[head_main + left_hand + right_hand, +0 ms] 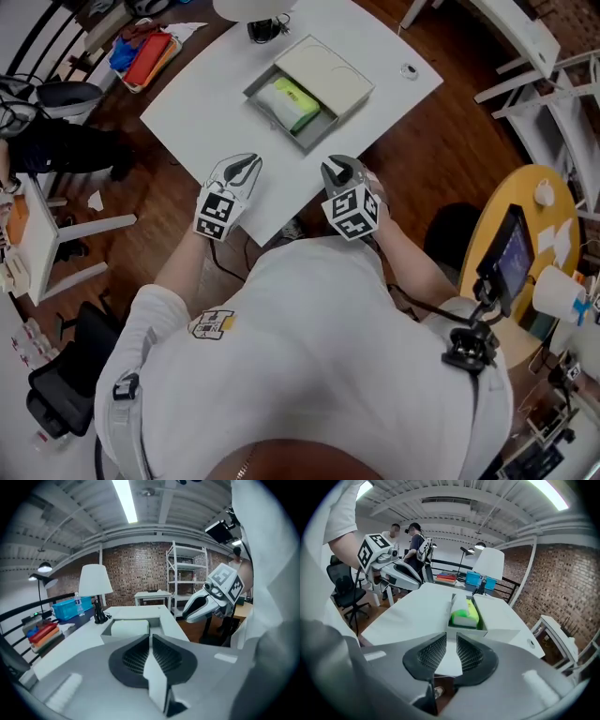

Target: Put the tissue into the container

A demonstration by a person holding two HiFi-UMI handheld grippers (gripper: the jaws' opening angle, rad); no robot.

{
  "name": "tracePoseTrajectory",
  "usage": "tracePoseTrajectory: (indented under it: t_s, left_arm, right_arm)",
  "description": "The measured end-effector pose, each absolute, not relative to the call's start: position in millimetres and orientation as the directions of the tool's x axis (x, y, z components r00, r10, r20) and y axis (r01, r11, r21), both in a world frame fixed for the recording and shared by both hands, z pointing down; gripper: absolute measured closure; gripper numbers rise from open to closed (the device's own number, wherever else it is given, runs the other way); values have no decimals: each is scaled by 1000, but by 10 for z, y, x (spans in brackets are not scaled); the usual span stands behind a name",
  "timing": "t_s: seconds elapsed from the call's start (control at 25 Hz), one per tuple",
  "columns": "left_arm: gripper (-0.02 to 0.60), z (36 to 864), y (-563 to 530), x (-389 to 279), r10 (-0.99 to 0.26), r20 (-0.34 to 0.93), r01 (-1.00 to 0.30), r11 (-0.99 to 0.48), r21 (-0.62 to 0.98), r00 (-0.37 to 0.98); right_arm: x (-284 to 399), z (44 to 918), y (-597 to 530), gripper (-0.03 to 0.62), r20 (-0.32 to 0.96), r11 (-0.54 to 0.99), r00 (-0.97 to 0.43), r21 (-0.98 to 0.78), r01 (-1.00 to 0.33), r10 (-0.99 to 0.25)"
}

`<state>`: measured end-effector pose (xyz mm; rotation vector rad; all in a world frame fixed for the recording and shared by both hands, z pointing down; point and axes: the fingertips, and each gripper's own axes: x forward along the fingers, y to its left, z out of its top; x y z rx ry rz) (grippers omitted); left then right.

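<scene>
- A soft green-and-white tissue pack (291,101) lies inside the boxy grey container (302,141) on the smooth white desk (206,103).
- Short of the container, the left claw (151,637) is pressed together and empty. The right claw (451,637) is slightly parted and empty.

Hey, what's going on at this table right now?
A person holds a gripper in each hand over the near edge of the white table. Neither holds anything: the left gripper is shut, the right gripper slightly open. The green-and-white tissue pack already lies in the gray container farther back, untouched.
</scene>
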<state>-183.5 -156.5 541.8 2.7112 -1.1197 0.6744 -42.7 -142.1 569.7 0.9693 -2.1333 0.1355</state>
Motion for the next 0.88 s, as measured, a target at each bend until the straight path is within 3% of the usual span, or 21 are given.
tracePoseTrajectory:
  t_s: [0.08, 0.88]
  left_arm:
    - [581, 5584, -1287, -1767, -622, 476, -701, -713, -17, 622]
    - [581, 6657, 1295, -1033, -460, 733, -810, -549, 209, 501]
  right_arm:
    - [-374, 5802, -1176, 531, 702, 707, -412, 184, -682, -580]
    - [-10, 6757, 924, 592, 809, 841, -523, -68, -537, -268]
